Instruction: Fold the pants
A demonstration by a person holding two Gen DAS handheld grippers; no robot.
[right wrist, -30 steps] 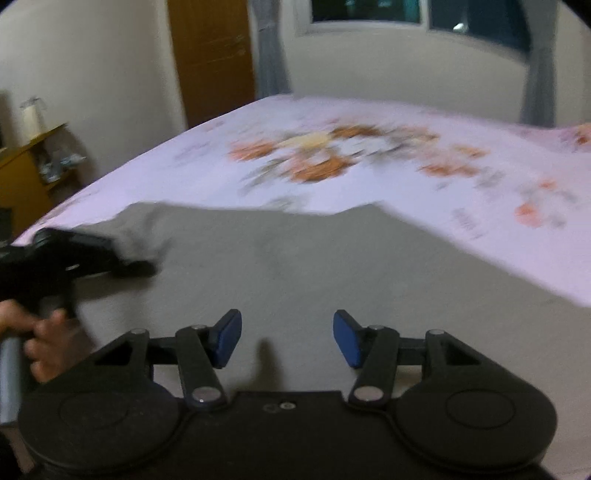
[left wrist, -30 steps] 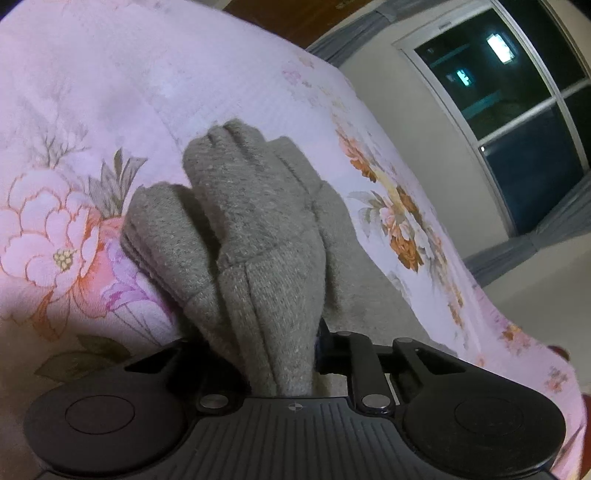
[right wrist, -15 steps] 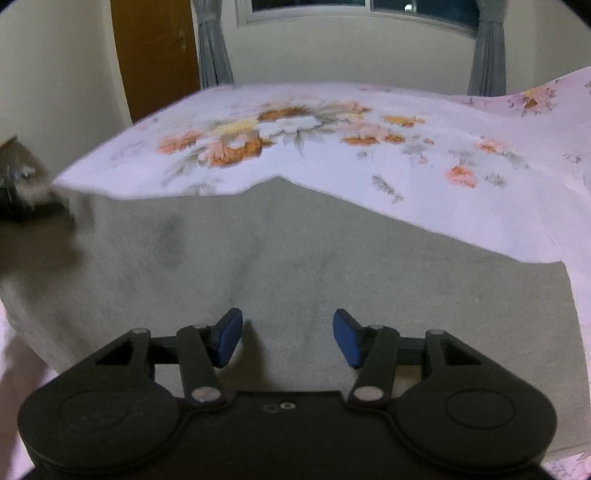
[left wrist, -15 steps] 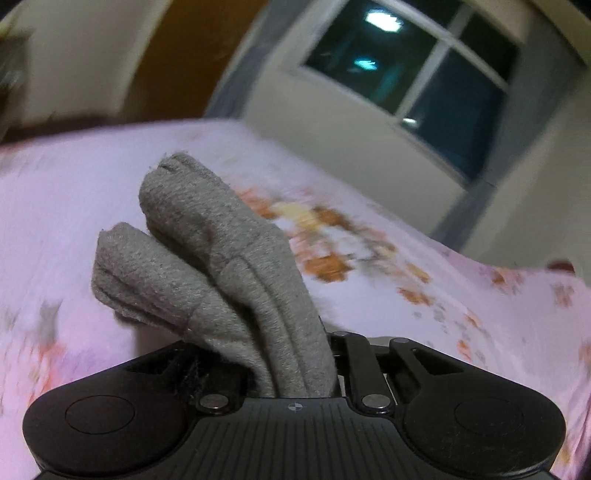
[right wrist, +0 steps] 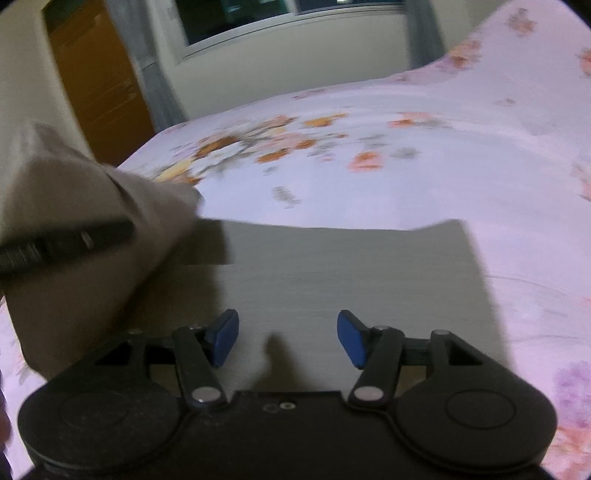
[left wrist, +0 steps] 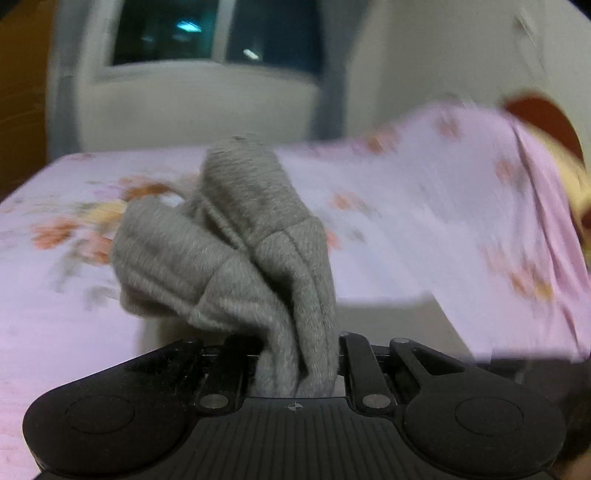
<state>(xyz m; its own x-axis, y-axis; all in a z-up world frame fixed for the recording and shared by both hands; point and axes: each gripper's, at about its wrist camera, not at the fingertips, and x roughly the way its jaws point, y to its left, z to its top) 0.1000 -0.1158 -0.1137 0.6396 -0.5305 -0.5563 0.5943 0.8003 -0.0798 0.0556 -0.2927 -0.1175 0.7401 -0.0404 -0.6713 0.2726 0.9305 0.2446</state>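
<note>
Grey knit pants (right wrist: 332, 273) lie flat on a pink floral bed sheet (right wrist: 424, 166). My left gripper (left wrist: 299, 354) is shut on a bunched end of the pants (left wrist: 236, 251), which sticks up between its fingers and hides the pads. In the right wrist view that lifted end (right wrist: 85, 258) hangs at the left, with the left gripper a dark blurred bar (right wrist: 62, 243) across it. My right gripper (right wrist: 288, 339) is open and empty, its blue pads (right wrist: 225, 332) low over the flat grey cloth.
The bed sheet (left wrist: 424, 229) spreads around the pants. A window (left wrist: 218, 33) and pale wall stand beyond the bed, with grey curtains. An orange-brown door (right wrist: 99, 85) is at the far left. The bed's far edge runs below the window.
My left gripper has lifted the bunched pants end and swung it right, over the flat part. The right gripper has stayed open above the cloth while its view turned.
</note>
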